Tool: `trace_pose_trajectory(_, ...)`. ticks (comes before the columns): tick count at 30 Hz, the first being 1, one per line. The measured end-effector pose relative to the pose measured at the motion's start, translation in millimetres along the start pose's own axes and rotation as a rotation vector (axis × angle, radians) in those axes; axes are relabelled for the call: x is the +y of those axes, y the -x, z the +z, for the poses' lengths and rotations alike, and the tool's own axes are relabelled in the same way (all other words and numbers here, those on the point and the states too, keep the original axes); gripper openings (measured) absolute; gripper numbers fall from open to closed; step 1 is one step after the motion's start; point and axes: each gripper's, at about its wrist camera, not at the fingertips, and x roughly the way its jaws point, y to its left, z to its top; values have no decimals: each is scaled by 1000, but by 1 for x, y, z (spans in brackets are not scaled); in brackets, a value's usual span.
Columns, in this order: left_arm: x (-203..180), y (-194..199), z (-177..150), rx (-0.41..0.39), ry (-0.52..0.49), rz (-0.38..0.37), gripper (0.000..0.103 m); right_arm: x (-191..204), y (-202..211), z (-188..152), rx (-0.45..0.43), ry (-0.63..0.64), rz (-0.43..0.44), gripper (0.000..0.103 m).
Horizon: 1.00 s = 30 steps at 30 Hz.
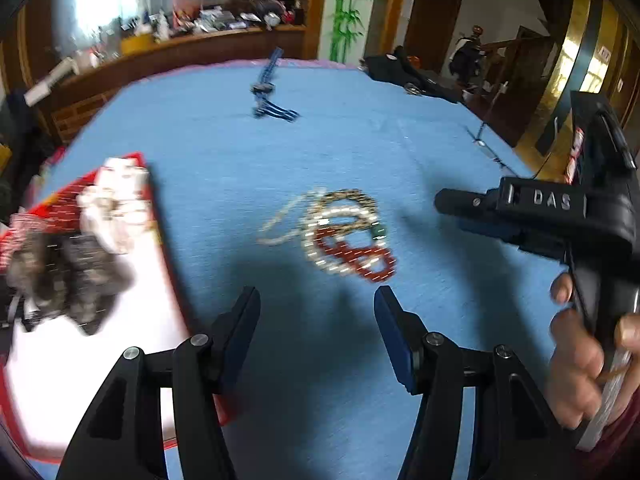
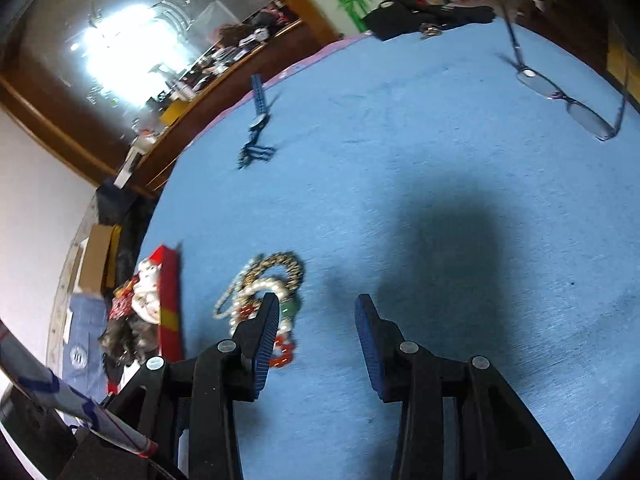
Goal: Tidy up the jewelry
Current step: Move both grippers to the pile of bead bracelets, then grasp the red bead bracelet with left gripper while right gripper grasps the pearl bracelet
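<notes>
A heap of bead jewelry (image 1: 344, 234) lies on the blue cloth: pearl strands, a red bead bracelet, a brown patterned one. It also shows in the right wrist view (image 2: 264, 288), partly behind my right gripper's left finger. A red box with a white inside (image 1: 120, 344) holds dark and white jewelry pieces at the left; its red wall shows in the right wrist view (image 2: 170, 300). My left gripper (image 1: 316, 300) is open and empty, just short of the heap. My right gripper (image 2: 316, 308) is open and empty, to the right of the heap; it also shows in the left wrist view (image 1: 452, 204).
A blue hair clip (image 1: 270, 98) lies farther back on the cloth. Eyeglasses (image 2: 568, 104) lie at the far right. A black bag (image 1: 404, 74) sits at the table's back edge. A cluttered wooden counter stands beyond the table.
</notes>
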Motion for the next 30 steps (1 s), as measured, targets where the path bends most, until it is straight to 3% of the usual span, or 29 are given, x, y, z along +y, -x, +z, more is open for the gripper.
trace_pose_trajectory(6, -17, -32, 14, 61, 7, -28, 49, -4, 2, 1, 7, -34, 31, 42)
trace_pose_trajectory(8, -18, -43, 19, 82, 21, -31, 36, -5, 2, 1, 10, -45, 48, 43)
trace_pose_trajectory(10, -18, -53, 24, 98, 36, -38, 32, -4, 3, 1, 12, -48, 59, 43)
trace_pose_trajectory(13, -21, -55, 27, 82, 19, -1, 21, -6, 4, 1, 11, -49, 60, 43)
trace_pose_trajectory(15, -19, -55, 27, 72, 11, 17, 8, -6, 4, 2, 12, -52, 62, 43)
trace_pose_trajectory(30, 4, -12, -26, 69, 17, -30, 7, 11, -20, -6, 61, 52, 23, 43)
